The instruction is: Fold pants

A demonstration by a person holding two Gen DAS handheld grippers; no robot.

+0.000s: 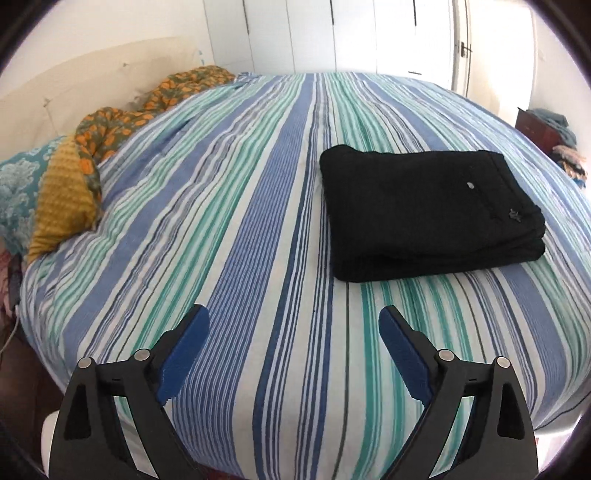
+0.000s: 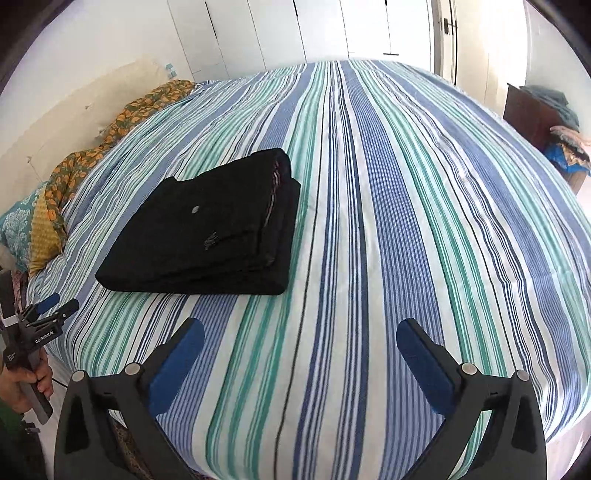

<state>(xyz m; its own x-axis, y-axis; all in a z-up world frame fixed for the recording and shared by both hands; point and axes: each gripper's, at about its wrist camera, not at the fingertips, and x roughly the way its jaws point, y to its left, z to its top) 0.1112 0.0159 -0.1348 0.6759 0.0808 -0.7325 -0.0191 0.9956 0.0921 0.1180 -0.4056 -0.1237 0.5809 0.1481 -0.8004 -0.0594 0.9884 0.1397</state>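
Observation:
Black pants [image 1: 424, 210] lie folded in a neat stacked rectangle on the striped bedspread [image 1: 240, 240]. In the right wrist view the pants [image 2: 207, 229] sit left of centre. My left gripper [image 1: 294, 317] is open and empty, held over the near edge of the bed, short of the pants. My right gripper [image 2: 300, 330] is open and empty, near the front edge, to the right of the pants. The left gripper also shows in the right wrist view [image 2: 55, 304], held in a hand at the far left.
Orange-flowered and yellow bedding [image 1: 110, 136] is bunched along the bed's left side by a beige headboard [image 1: 74, 88]. A dark wooden stand with clothes [image 1: 546, 136] is at the right. White cupboard doors [image 1: 332, 33] stand behind the bed.

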